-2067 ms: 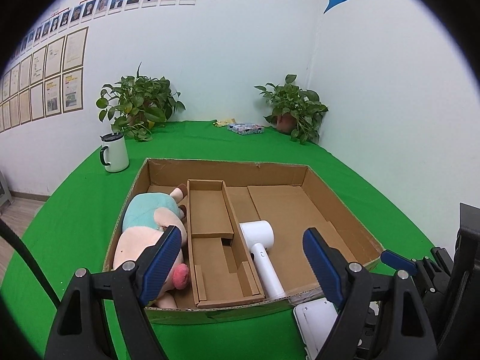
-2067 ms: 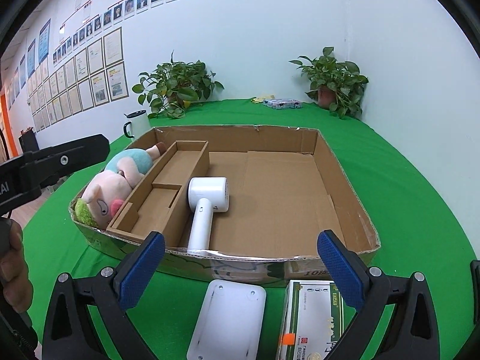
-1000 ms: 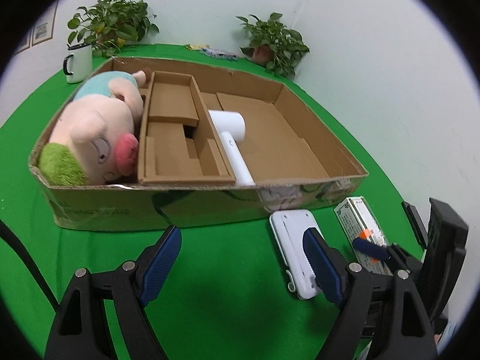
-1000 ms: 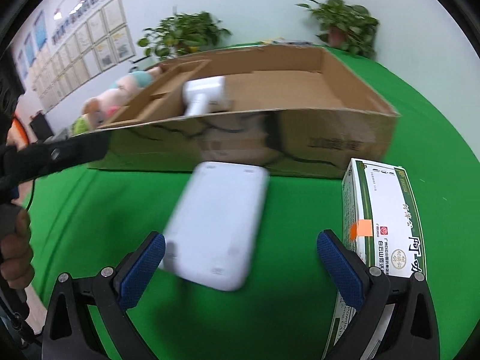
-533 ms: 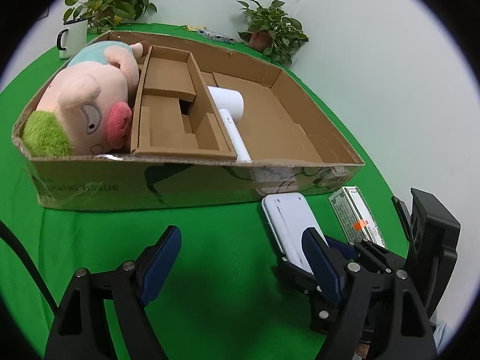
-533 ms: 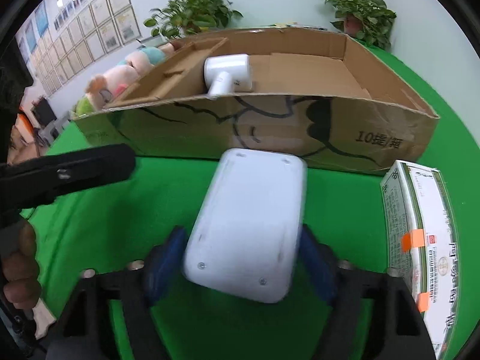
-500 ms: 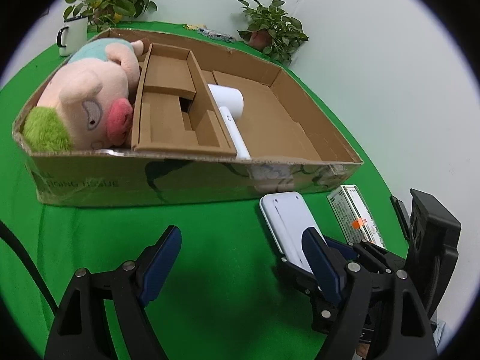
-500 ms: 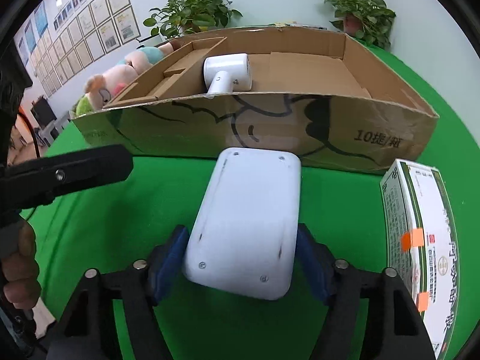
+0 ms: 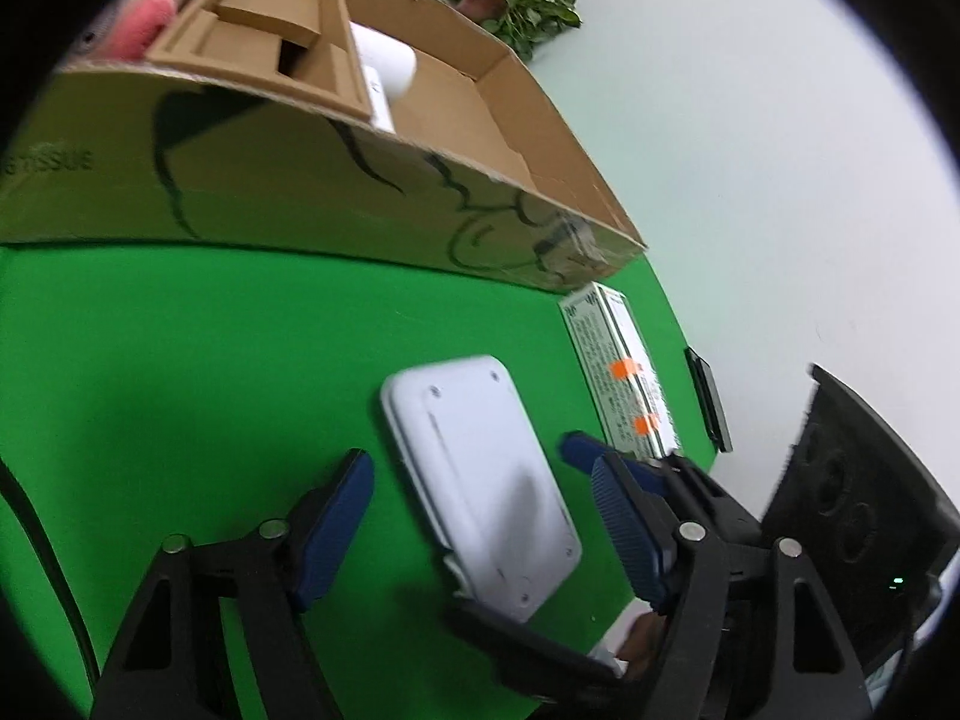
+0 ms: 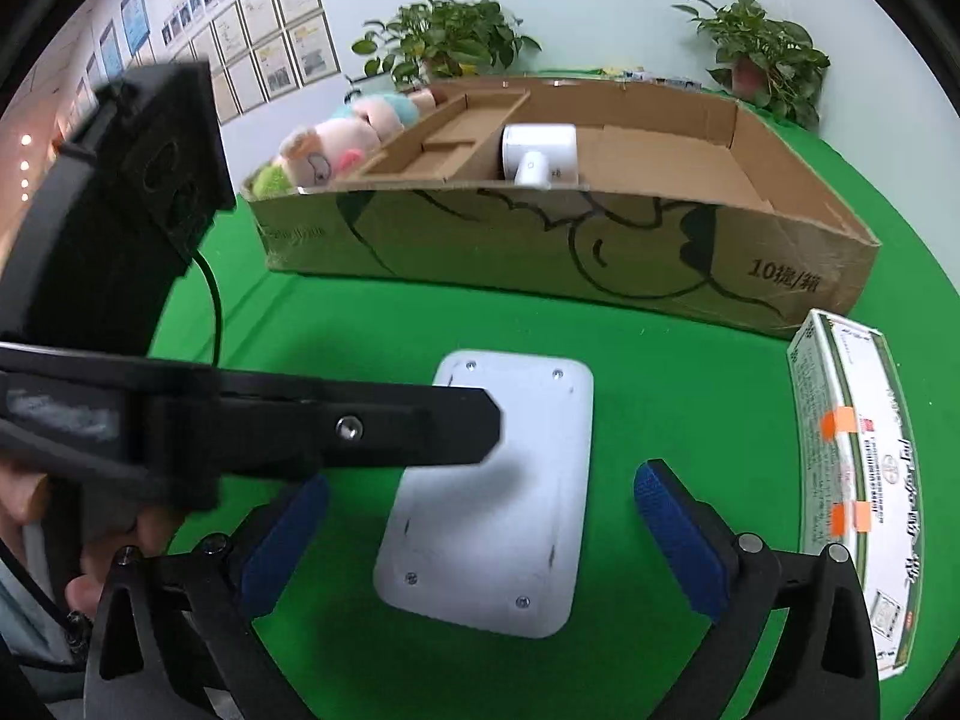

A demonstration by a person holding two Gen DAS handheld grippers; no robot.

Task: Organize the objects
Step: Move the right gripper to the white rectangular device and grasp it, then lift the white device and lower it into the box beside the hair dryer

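The right gripper (image 10: 480,522) is spread wide around the white device (image 10: 489,498), pads clear of its sides; the left gripper (image 9: 486,516) is spread likewise. The device lies low in the frame on the green cloth (image 10: 372,330), with the cardboard box (image 10: 600,252) above it and the green-and-white carton (image 10: 852,468) at right.

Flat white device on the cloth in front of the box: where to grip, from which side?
Across its two long edges, near the end closest to the right gripper. The white device lies flat on the green cloth, and open jaws already straddle that narrow width.
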